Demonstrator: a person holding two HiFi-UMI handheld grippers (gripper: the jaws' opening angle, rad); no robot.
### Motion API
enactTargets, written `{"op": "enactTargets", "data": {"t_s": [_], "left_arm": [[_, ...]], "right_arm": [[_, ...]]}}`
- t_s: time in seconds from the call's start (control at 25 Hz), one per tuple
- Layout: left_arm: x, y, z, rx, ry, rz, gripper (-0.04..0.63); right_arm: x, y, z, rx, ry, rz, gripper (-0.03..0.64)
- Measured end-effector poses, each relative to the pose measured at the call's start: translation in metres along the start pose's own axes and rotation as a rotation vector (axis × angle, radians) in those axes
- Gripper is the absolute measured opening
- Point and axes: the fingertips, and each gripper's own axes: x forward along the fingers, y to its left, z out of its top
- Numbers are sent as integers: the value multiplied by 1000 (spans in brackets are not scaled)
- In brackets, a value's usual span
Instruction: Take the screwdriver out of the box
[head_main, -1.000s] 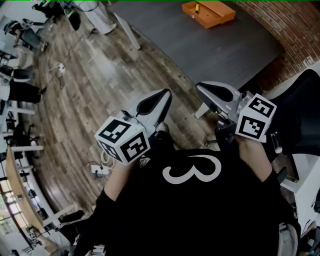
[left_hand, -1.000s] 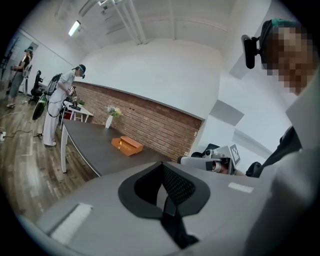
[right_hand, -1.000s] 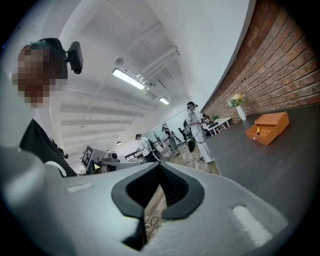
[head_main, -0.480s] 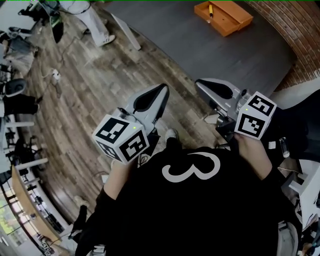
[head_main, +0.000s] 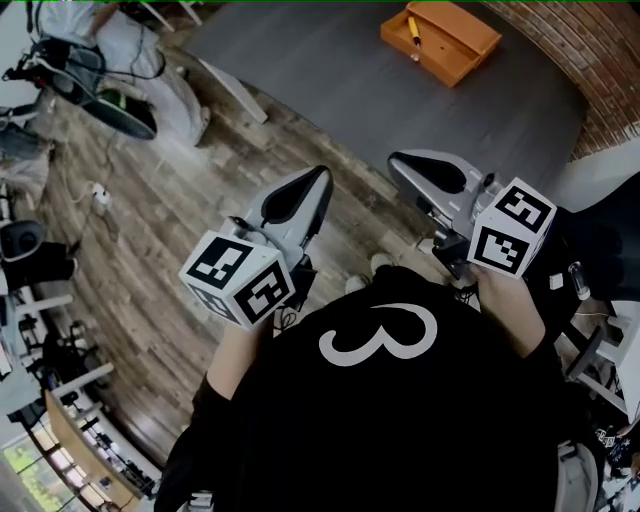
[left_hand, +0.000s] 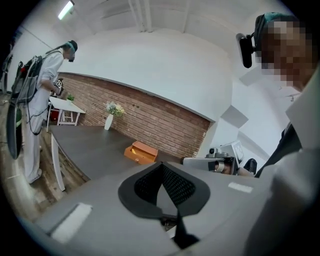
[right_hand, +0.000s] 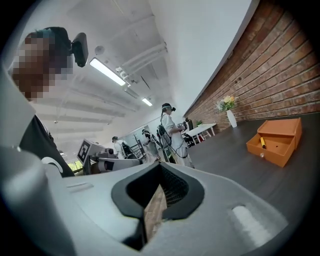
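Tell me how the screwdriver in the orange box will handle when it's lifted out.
The screwdriver looks slim and short, so it is probably light and rigid. Its yellow handle seems round, so it would likely roll if nudged on the box floor. It lies near one wall, so a grip may be cramped.

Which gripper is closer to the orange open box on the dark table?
Right. The right gripper is well short of the orange open box; the left gripper is farther off, out to its left.
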Motion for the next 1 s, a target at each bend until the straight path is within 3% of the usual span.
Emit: {"op": "enactTargets", "data": {"t_s": [0.32, 0.64, 0.88, 1.0], "left_arm": [[77, 35, 27, 33, 42, -57, 15], [166, 76, 79, 87, 90, -92, 15], [200, 79, 108, 126, 105, -134, 15], [200, 89, 101, 121, 136, -153, 15]], "right_arm": [[22, -71, 31, -9, -20, -35, 2], [38, -159, 88, -18, -60, -88, 2], [32, -191, 122, 30, -142, -113, 2], [35, -195, 120, 53, -161, -147, 2]]}}
